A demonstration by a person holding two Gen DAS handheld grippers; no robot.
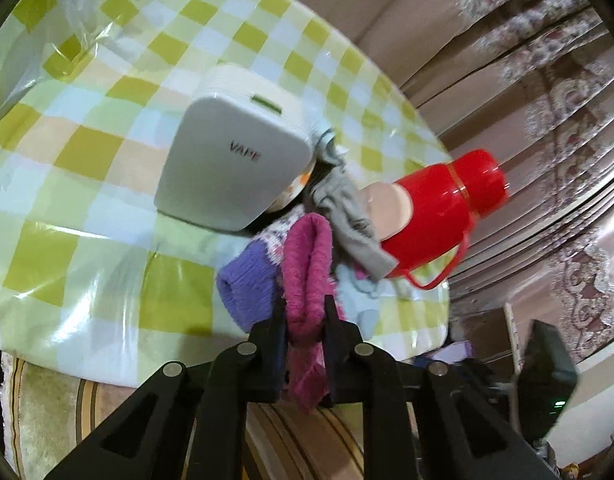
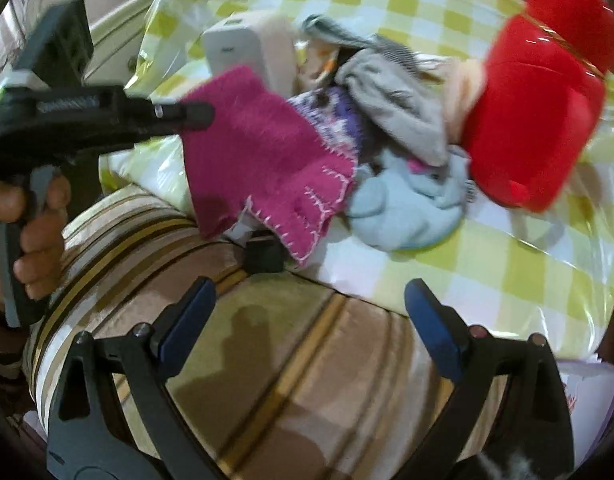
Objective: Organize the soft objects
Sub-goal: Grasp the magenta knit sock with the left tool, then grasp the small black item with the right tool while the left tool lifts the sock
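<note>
From the left wrist: left gripper (image 1: 305,314) clamped on the pink sock (image 1: 307,264), lifted clear of the sock pile (image 1: 347,216) (probably to sort it). From the right wrist: right gripper (image 2: 309,316) spread wide, holding nothing, waiting near the table edge (image 2: 387,304).

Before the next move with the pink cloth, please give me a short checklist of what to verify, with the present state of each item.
1. Left gripper shut on the pink cloth: ok.
2. Cloth lifted free of the pile: cannot tell; its lower edge hangs beside the light blue cloth.
3. Right gripper open and holding nothing: ok.
4. Red thermos clear of the path: not ok; it lies against the grey cloth.
5. White box stable: cannot tell; it leans on the pile.
</note>
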